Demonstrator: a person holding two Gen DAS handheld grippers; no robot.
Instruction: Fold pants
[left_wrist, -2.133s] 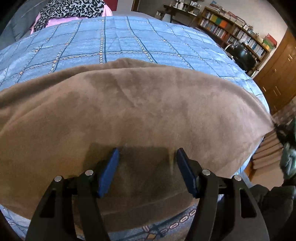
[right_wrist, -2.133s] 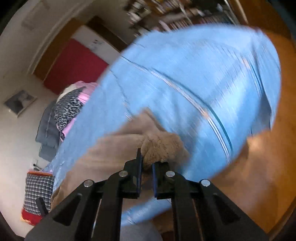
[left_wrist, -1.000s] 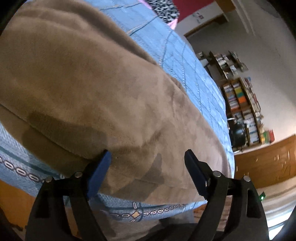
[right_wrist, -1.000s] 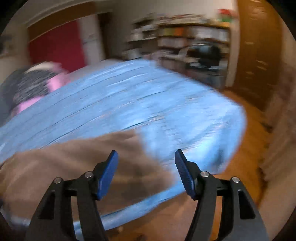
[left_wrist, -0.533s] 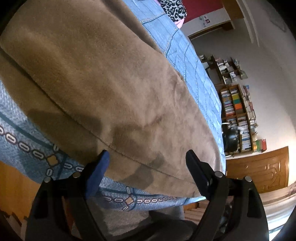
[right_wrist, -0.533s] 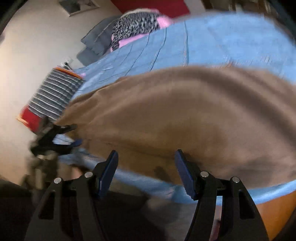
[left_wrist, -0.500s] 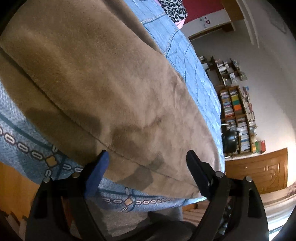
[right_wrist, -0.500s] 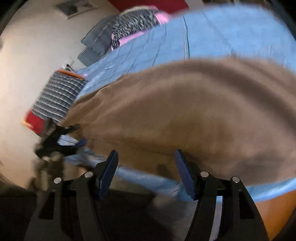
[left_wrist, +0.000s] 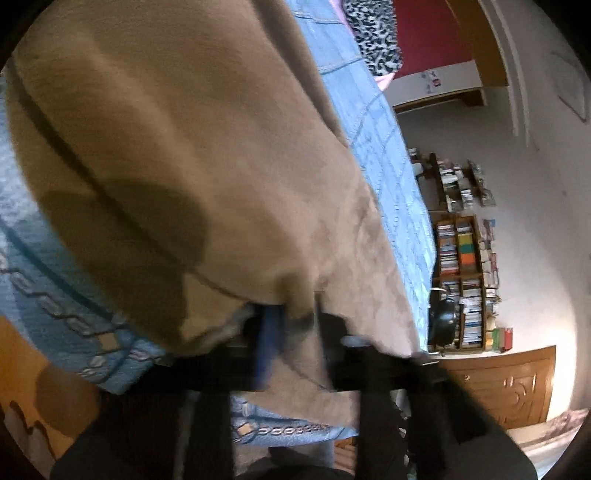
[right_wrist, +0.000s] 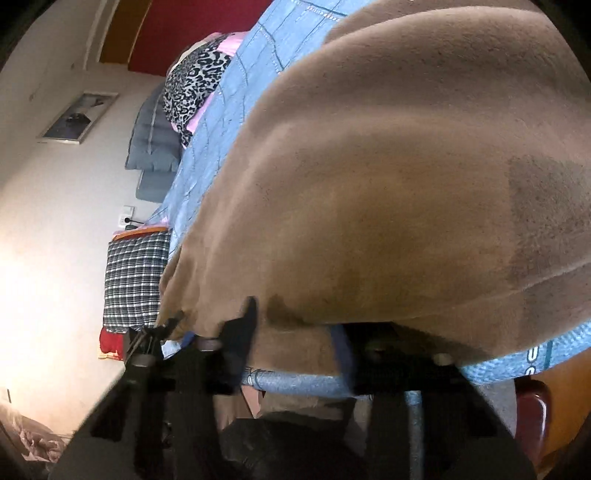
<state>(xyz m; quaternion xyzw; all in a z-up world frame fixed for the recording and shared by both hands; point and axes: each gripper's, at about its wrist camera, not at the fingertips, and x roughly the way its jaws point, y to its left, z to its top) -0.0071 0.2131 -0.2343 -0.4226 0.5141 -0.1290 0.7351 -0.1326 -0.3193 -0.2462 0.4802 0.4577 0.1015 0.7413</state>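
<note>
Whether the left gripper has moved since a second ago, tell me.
Yes. The left gripper has closed in on the near edge of the brown pants; its jaws have just been closing and now pinch that edge.

Brown pants (left_wrist: 192, 155) read as soft, matt fleece with a short nap that shows darker brushed patches. Beneath them the blue bedspread (left_wrist: 384, 155) is quilted cloth, stitched in lines. At three o'clock in the left wrist view, a varnished carved wooden door (left_wrist: 509, 384) gleams. Checked woven bag (right_wrist: 135, 280), matt.
</note>
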